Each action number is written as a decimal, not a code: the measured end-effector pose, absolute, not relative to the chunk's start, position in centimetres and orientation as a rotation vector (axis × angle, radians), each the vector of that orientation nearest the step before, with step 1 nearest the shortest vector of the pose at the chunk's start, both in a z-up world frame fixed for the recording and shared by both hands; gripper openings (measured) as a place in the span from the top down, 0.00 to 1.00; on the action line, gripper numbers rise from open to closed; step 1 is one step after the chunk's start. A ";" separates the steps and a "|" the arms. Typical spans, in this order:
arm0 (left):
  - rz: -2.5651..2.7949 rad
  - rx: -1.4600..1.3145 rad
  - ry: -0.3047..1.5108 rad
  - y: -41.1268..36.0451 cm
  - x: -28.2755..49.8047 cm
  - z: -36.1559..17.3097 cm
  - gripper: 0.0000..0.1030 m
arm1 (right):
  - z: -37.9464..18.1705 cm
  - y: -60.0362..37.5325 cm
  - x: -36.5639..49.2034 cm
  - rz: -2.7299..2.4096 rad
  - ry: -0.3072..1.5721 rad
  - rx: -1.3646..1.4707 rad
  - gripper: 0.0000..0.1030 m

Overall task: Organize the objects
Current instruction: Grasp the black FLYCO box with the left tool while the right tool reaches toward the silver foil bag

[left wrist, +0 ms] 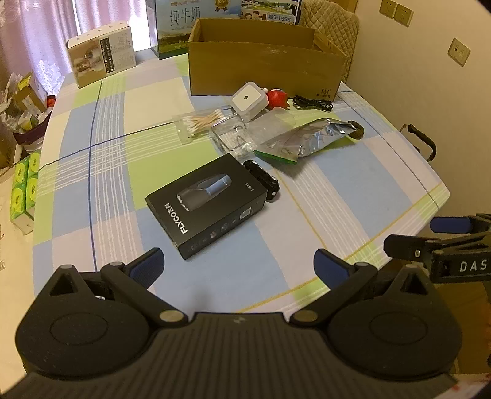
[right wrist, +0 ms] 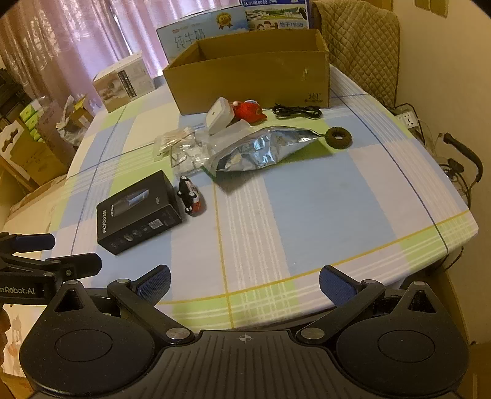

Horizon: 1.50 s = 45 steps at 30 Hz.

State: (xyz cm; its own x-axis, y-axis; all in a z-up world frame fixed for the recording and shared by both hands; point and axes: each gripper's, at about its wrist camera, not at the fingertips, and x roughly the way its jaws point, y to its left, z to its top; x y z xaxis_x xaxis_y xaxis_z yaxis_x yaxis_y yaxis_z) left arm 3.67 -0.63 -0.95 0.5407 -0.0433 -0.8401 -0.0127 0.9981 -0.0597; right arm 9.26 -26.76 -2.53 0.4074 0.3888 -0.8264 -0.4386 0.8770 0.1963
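A black FLYCO shaver box [left wrist: 206, 206] [right wrist: 139, 212] lies on the checked tablecloth, with a small black toy car [left wrist: 262, 179] [right wrist: 190, 196] beside it. Behind them lie a silver foil bag [left wrist: 316, 138] [right wrist: 260, 150], a pack of cotton swabs [left wrist: 199, 122], clear plastic bags [left wrist: 233, 136], a white square gadget [left wrist: 247, 99] [right wrist: 218, 116], a red toy [left wrist: 277, 97] [right wrist: 247, 111], a black cable [left wrist: 313, 103] [right wrist: 296, 111] and a dark ring [right wrist: 338, 138]. An open cardboard box [left wrist: 264, 69] [right wrist: 251, 73] stands at the back. My left gripper [left wrist: 239, 264] is open and empty near the table's front edge. My right gripper [right wrist: 244, 280] is open and empty to its right.
A white product box [left wrist: 102, 58] and milk cartons [left wrist: 178, 27] stand at the back left. Green tissue packs [left wrist: 24, 190] and cluttered boxes sit off the table's left side. A padded chair back [right wrist: 359, 46] and a wall are at the right.
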 end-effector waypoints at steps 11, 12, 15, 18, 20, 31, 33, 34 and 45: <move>-0.046 0.026 0.974 0.6 6.6 -2.8 0.01 | -3.0 -28.8 11.4 0.478 1.039 -0.016 0.02; -0.048 0.038 0.974 0.8 7.1 -3.0 0.01 | -3.0 -29.0 11.6 0.473 1.039 -0.013 0.02; -0.058 0.071 0.973 1.3 8.3 -3.7 0.01 | -3.0 -29.5 12.2 0.462 1.040 -0.005 0.02; -0.072 0.107 0.975 1.6 9.5 -4.4 0.01 | -3.0 -29.8 12.7 0.452 1.043 -0.003 0.02; -0.084 0.130 0.976 1.7 10.2 -4.8 0.01 | -3.0 -30.0 13.2 0.447 1.044 0.001 0.02; -0.157 0.230 1.011 1.5 13.3 -7.1 0.01 | -2.9 -30.9 15.0 0.417 1.049 0.010 0.02; -0.175 0.243 1.016 1.5 13.8 -7.5 0.01 | -2.9 -31.0 15.2 0.411 1.048 0.012 0.02; -0.181 0.249 1.020 1.5 14.0 -7.8 0.01 | -2.8 -31.1 15.3 0.407 1.047 0.013 0.02; -0.219 0.238 1.054 2.1 15.4 -9.6 0.02 | -3.0 -31.3 16.1 0.391 1.055 0.018 0.02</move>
